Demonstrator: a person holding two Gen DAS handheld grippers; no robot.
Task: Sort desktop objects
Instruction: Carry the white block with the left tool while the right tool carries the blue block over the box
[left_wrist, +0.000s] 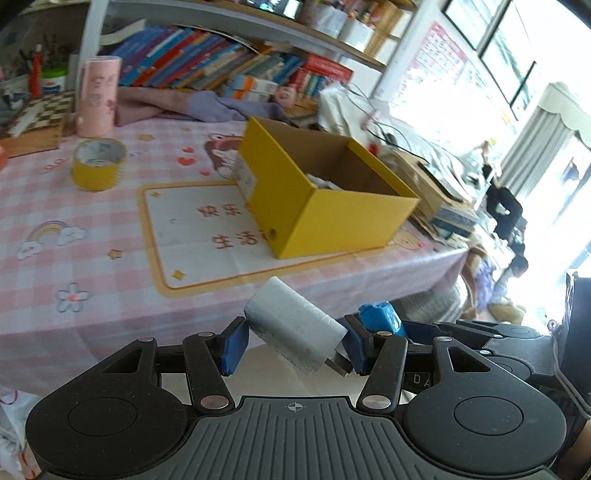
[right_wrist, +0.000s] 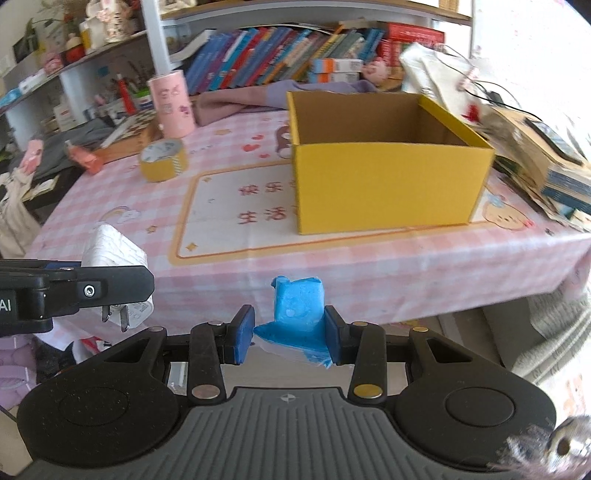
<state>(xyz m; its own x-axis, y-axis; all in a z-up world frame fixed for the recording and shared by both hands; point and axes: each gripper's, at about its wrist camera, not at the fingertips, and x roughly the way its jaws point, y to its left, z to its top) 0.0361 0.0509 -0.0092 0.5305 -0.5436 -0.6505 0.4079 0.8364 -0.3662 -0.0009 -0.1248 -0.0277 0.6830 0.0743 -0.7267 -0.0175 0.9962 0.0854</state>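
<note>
1. The tabletop (right_wrist: 110, 192), under a pink checked cloth, carries the open yellow box (right_wrist: 388, 184) toward its right side, near the front edge. I judge this box to be where things get sorted.
2. A pink canister (right_wrist: 171, 103) stands toward the back left corner, with a roll of yellow tape (right_wrist: 164, 160) just in front of it. Both are on the cloth, so I judge they are left to do.
3. My left gripper (left_wrist: 295, 341) is clamped on a white plug adapter (left_wrist: 295, 325), tilted, its metal prongs pointing back at me. It is held off the front edge, not yet over the box.
4. My right gripper (right_wrist: 290, 332) grips a small blue packet (right_wrist: 297, 314), also short of the front edge.
5. The left view looks into the box from its corner and shows something white (left_wrist: 321, 181) already on its floor. The right view sees only bare cardboard walls inside.
6. The right view shows the adapter's prongs from the side; the left view catches only the packet's top behind my finger.
7. So I judge sorting as partly done: two things in hand, two waiting.
</note>
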